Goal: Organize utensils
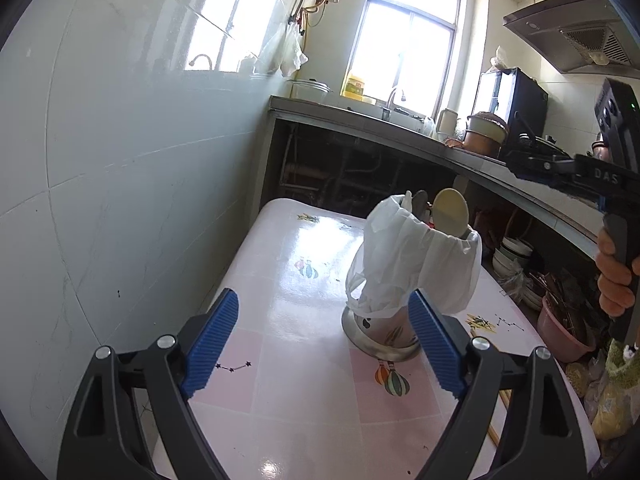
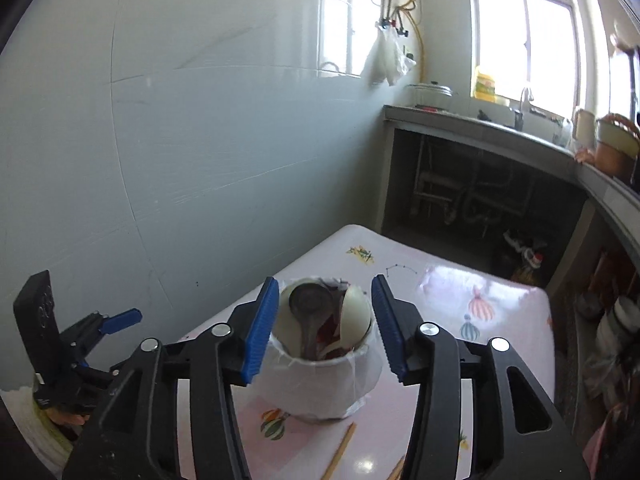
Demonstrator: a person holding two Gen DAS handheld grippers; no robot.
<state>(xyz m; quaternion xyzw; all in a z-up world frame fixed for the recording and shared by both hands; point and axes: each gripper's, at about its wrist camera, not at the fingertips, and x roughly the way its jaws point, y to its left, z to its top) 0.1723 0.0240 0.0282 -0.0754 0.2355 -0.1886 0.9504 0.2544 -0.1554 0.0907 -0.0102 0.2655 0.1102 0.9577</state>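
Nearest the left wrist camera, the left gripper [image 1: 324, 344] stands with its blue ribbed pads [image 1: 212, 344] spread wide and nothing between them, over the glossy pink-and-white patterned table [image 1: 304, 408]. Just beyond its right pad sits the metal utensil holder lined with a white plastic bag [image 1: 404, 272], upright on the table, with a pale yellow round-bowled spoon [image 1: 451, 211] and a grey metal ladle [image 1: 420, 200] sticking out of its top. At that view's right edge, the right gripper [image 1: 560, 168] shows from the side, held in a hand [image 1: 618, 284]; from here I cannot tell its jaws.

In the right wrist view, the left gripper [image 2: 120, 316] shows at the far left. The right gripper [image 2: 325, 330] hangs over the holder [image 2: 320, 384], jaws partly apart, pads to either side of its mouth and apart from it, holding nothing. Below lie thin wooden chopsticks [image 2: 340, 452] on the table [image 2: 460, 280].
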